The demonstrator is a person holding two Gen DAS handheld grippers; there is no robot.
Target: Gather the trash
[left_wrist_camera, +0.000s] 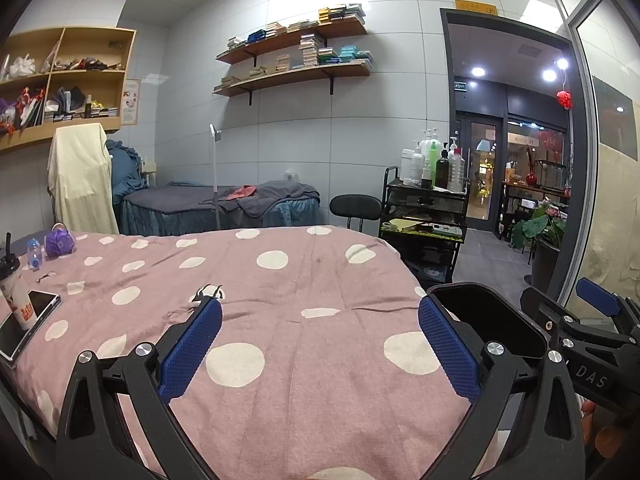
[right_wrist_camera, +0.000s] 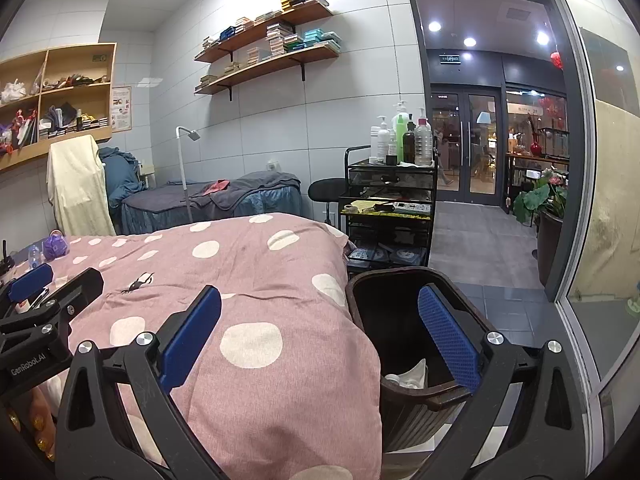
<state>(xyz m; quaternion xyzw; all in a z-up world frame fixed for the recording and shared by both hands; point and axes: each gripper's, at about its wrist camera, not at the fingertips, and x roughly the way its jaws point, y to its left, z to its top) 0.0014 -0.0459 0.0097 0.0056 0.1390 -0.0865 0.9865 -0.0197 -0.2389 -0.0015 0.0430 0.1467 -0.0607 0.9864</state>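
Observation:
A pink dotted bed cover [left_wrist_camera: 304, 280] fills both views. At its far left lie a crumpled purple bag [left_wrist_camera: 59, 242], a small clear bottle [left_wrist_camera: 34, 254] and a drink cup with a straw [left_wrist_camera: 14, 292] beside a phone [left_wrist_camera: 28, 324]. My left gripper [left_wrist_camera: 320, 344] hangs open over the cover, holding nothing. My right gripper [right_wrist_camera: 320, 338] is open too, its right finger over a dark waste bin [right_wrist_camera: 372, 320] at the bed's corner. White paper [right_wrist_camera: 408, 376] lies in the bin. The purple bag [right_wrist_camera: 56, 246] shows far left in the right wrist view.
A small black shape [left_wrist_camera: 208, 294] lies on the cover, kind unclear. A black trolley [right_wrist_camera: 388, 200] with bottles and a black stool [right_wrist_camera: 326, 190] stand beyond the bin. A second bed [left_wrist_camera: 220, 204] is at the back. A glass wall [right_wrist_camera: 592, 200] is right.

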